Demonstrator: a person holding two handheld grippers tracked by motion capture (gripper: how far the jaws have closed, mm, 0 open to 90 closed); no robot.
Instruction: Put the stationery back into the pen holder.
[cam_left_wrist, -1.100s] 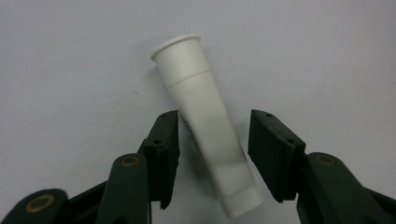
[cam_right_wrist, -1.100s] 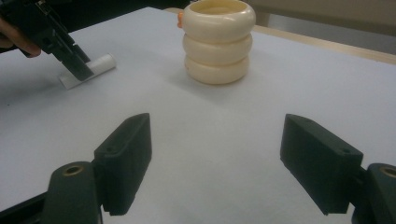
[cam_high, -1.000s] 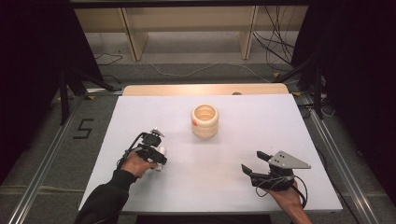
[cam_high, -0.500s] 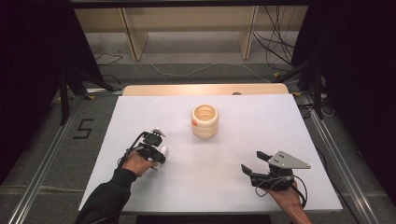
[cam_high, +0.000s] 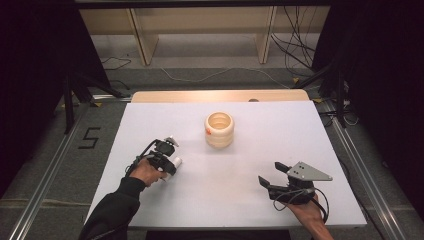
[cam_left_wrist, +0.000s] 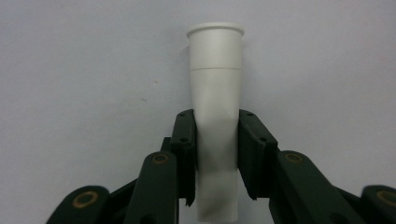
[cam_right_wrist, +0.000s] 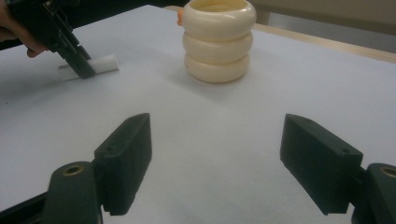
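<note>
On white table (cam_high: 240, 185), left tool (cam_left_wrist: 217, 154) clamps tube (cam_left_wrist: 215, 93).

Black claw (cam_left_wrist: 217, 158) arms with brass-ringed pivots, black sleeve (cam_high: 112, 210).

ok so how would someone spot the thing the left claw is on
On the white table, look toward the near left, left of the cream ribbed ring-stacked holder. There the left claw has just been closing around a small white plastic tube lying flat, slim with a flared rim.
</note>
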